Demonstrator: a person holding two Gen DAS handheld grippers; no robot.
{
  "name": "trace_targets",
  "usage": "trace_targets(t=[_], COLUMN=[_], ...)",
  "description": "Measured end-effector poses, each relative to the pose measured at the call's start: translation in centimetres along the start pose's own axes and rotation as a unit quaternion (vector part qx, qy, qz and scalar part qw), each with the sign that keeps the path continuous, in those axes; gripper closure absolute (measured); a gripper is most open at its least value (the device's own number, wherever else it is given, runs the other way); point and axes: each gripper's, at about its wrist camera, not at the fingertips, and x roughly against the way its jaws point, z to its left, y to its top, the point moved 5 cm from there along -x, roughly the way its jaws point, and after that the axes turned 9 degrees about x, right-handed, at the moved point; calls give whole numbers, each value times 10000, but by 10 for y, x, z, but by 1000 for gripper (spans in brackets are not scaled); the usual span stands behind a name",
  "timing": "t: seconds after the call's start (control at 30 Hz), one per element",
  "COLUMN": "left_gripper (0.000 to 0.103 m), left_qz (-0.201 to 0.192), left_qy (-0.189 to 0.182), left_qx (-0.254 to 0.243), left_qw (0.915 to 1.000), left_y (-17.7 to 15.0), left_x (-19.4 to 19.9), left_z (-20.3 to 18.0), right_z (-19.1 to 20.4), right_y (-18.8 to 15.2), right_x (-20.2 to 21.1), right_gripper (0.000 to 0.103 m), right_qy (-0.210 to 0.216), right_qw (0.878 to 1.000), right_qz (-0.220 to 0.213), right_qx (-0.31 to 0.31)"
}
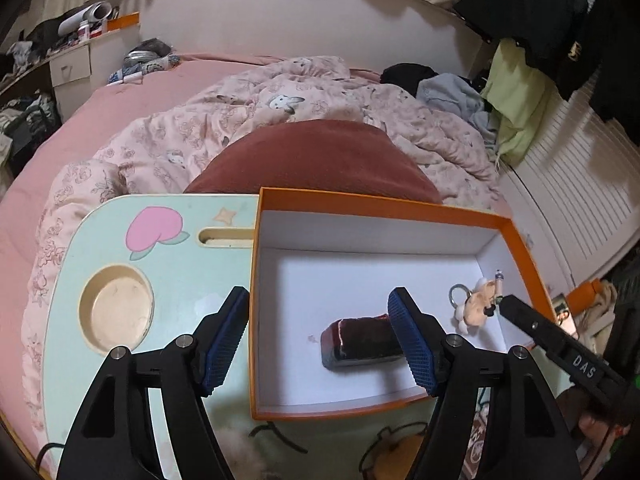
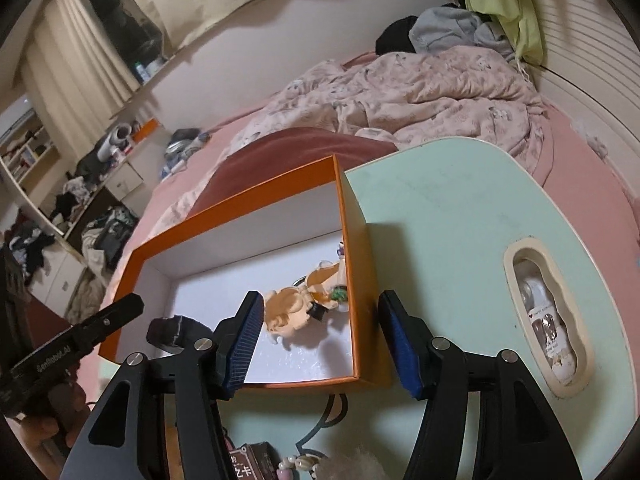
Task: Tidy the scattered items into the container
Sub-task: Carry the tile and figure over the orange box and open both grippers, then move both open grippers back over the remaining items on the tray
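Left gripper (image 1: 318, 334) hovers over the left wall of the orange box (image 1: 384, 202), jaws wide and empty, one pad outside above the mint-green lap table (image 1: 168, 280) and the other inside above the dark red pouch (image 1: 362, 342) lying on the white floor. Right gripper (image 2: 320, 344) also stands wide and empty, straddling the box's right wall (image 2: 370, 280), left pad near the tan plush keychain (image 2: 292, 308) resting inside against that wall. On the table's near edge, outside the box, lie a beaded item (image 2: 296, 465) and a small dark packet (image 2: 250, 460).
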Motion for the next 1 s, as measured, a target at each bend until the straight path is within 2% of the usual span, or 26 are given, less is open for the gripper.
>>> trace_targets(t=[0.17, 0.23, 0.3, 0.4, 0.47, 0.6, 0.7, 0.8, 0.9, 1.0], left_gripper=[32, 32, 31, 31, 31, 31, 31, 31, 31, 31], left_qz=[-64, -196, -529, -1034, -933, -472, -294, -2, 113, 143], left_qy=[-136, -157, 2, 474, 376, 99, 158, 177, 408, 581], left_qx=[66, 28, -107, -592, -816, -906, -690, -696, -801, -818], left_qw=[9999, 9997, 9985, 9917, 9916, 9947, 9971, 9974, 9959, 9948], left_y=[5, 6, 4, -7, -22, -60, -91, -124, -145, -152], left_x=[2, 13, 32, 68, 85, 104, 110, 103, 95, 85], left_z=[2, 2, 2, 0, -2, 8, 25, 28, 27, 29], right_z=[1, 0, 5, 17, 27, 34, 37, 36, 34, 27], right_y=[2, 3, 2, -9, -24, -68, -104, -130, -140, -145], right_x=[1, 12, 30, 59, 73, 91, 95, 101, 103, 92], right_gripper=[42, 42, 42, 42, 42, 42, 42, 42, 42, 42], right_qy=[54, -152, -362, -429, -407, -287, -167, -454, -523, -570], right_qw=[10000, 9995, 9975, 9935, 9907, 9883, 9858, 9812, 9777, 9786], right_qz=[-46, -266, -499, -722, -735, -501, -225, -108, -12, 179], right_qx=[34, 99, 348, 771, 1066, 1409, 1653, 1875, 2035, 1969])
